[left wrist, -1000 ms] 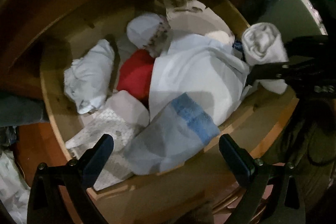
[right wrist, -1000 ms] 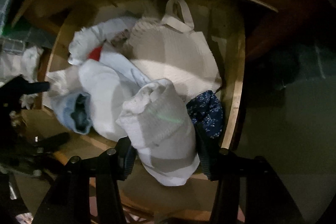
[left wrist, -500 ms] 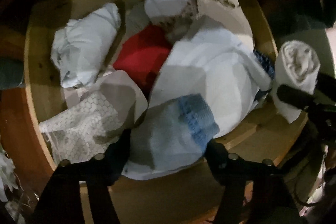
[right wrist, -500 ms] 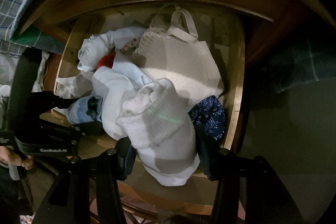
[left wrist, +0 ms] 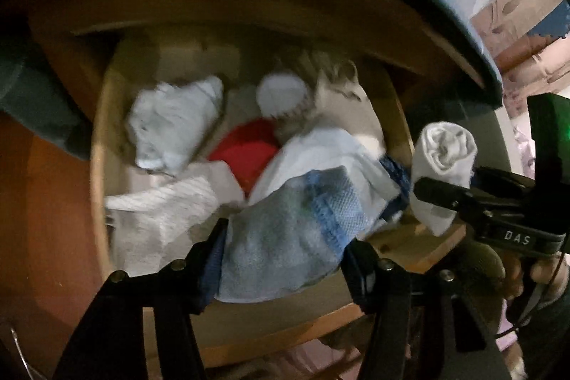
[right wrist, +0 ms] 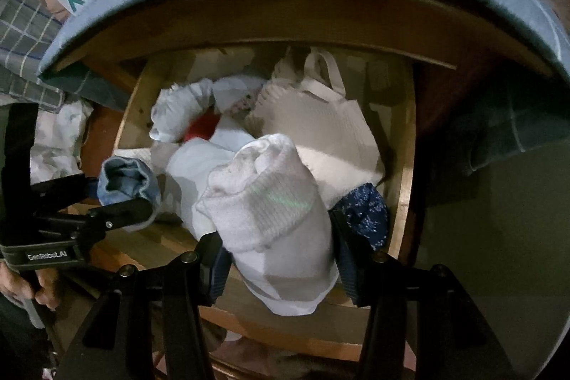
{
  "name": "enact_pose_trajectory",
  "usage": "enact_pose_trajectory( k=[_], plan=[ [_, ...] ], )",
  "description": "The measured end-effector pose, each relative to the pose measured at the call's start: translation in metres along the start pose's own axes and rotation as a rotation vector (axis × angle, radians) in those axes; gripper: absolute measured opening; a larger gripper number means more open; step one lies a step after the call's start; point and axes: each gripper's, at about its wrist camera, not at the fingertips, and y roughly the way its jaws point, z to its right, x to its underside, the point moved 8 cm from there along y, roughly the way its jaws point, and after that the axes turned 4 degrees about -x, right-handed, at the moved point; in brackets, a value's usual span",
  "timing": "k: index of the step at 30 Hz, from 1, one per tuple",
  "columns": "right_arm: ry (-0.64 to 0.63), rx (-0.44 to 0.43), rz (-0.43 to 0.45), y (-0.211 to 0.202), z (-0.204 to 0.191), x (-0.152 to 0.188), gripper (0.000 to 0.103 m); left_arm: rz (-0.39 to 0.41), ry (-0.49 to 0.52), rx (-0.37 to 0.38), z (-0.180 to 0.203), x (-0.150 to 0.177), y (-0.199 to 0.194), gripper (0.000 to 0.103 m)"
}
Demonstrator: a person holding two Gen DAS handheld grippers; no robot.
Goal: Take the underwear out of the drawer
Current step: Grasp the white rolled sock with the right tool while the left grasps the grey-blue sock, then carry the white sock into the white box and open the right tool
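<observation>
Both grippers are lifting rolls over the drawer (right wrist: pixel 406 145): left gripper (left wrist: pixel 285 255), jaws just closing, is clamping a blue roll (left wrist: pixel 285 237); right gripper (right wrist: pixel 278 251) is clamping a white roll (right wrist: pixel 274 209). Next: carrying both clear.

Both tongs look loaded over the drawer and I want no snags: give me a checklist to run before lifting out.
1. Left tongs closed on the blue-banded roll, jaws having just closed: ok.
2. Right tongs gripping the white roll: ok.
3. Both rolls free of the pile: cannot tell.
4. The two tongs apart from each other: ok.
5. Navy patterned cloth clear of the right tongs: cannot tell.
6. Drawer open enough to lift out: ok.
</observation>
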Motion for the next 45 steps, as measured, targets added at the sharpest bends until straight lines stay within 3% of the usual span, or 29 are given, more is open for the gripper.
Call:
enact_pose_trajectory(
  k=[11,20,26,32,36,40,45],
  plan=[
    [-0.065,0.037,0.07,-0.028,-0.011,-0.007,0.048,0.24,-0.05,-0.157,-0.014,-0.011,-0.035,0.06],
    [-0.058,0.008,0.163,-0.082,-0.016,-0.025,0.048,0.335,-0.18,-0.123,-0.034,-0.005,-0.058,0.06],
    [-0.091,-0.006,0.245,-0.133,-0.029,-0.042,0.048,0.404,-0.173,-0.148,-0.031,-0.002,-0.07,0.06],
    [-0.135,-0.023,0.402,-0.209,-0.052,-0.088,0.048,0.443,-0.193,-0.147,-0.033,0.002,-0.08,0.06],
    [-0.165,0.014,0.483,-0.242,-0.066,-0.131,0.048,0.445,-0.221,-0.131,-0.038,0.003,-0.081,0.06],
    [-0.173,0.078,0.532,-0.25,-0.072,-0.189,0.049,0.447,-0.216,-0.129,-0.037,0.003,-0.081,0.06],
    [-0.163,0.183,0.493,-0.22,-0.065,-0.239,0.049,0.458,-0.227,-0.116,-0.039,0.004,-0.082,0.06]
  ],
)
